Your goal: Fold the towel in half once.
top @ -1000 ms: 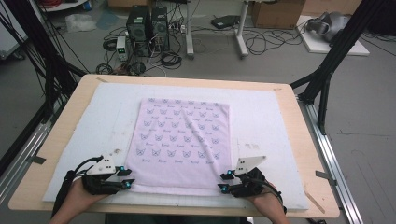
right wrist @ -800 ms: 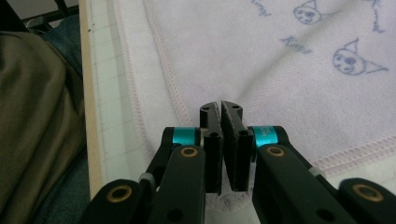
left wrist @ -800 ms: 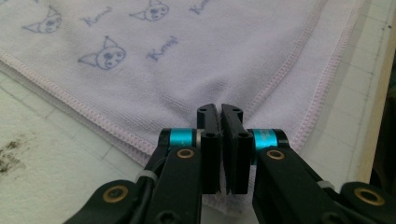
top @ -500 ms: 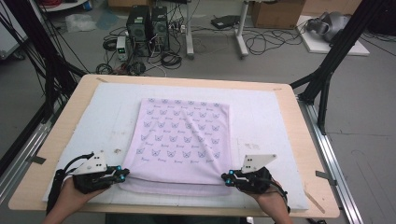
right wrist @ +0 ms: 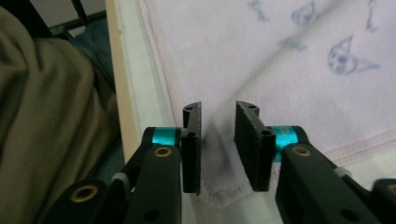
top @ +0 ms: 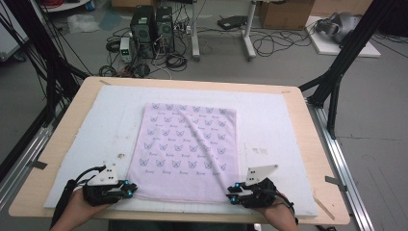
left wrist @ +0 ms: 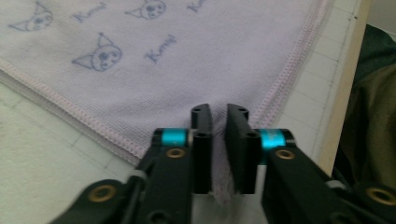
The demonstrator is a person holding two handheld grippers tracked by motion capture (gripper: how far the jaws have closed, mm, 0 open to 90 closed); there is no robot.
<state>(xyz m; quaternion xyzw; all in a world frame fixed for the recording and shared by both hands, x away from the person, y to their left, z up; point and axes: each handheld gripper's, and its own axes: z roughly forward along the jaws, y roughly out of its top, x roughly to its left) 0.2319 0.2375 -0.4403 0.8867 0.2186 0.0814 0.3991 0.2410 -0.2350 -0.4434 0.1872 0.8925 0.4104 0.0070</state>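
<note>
A lilac towel (top: 187, 149) with a blue butterfly-like print lies flat on the white mat (top: 279, 125). My left gripper (top: 130, 190) is at its near left corner. In the left gripper view the jaws (left wrist: 218, 112) are shut on that corner of the towel (left wrist: 187, 60), with fabric pinched between the pads. My right gripper (top: 232, 192) is at the near right corner. Its jaws (right wrist: 218, 109) have just been opening and stand apart. The towel's (right wrist: 280, 84) corner lies loose between them, untouched by the pads.
The mat covers most of a wooden table (top: 308, 144), whose near edge is just behind both hands. The person's trousers (right wrist: 46, 116) are beyond that edge. Computer towers (top: 151, 24), cables and black frame legs (top: 337, 82) stand on the floor beyond.
Both grippers drew slightly outward, then came back in to the towel's near corners. The near edge, briefly bunched, lies flatter now.
</note>
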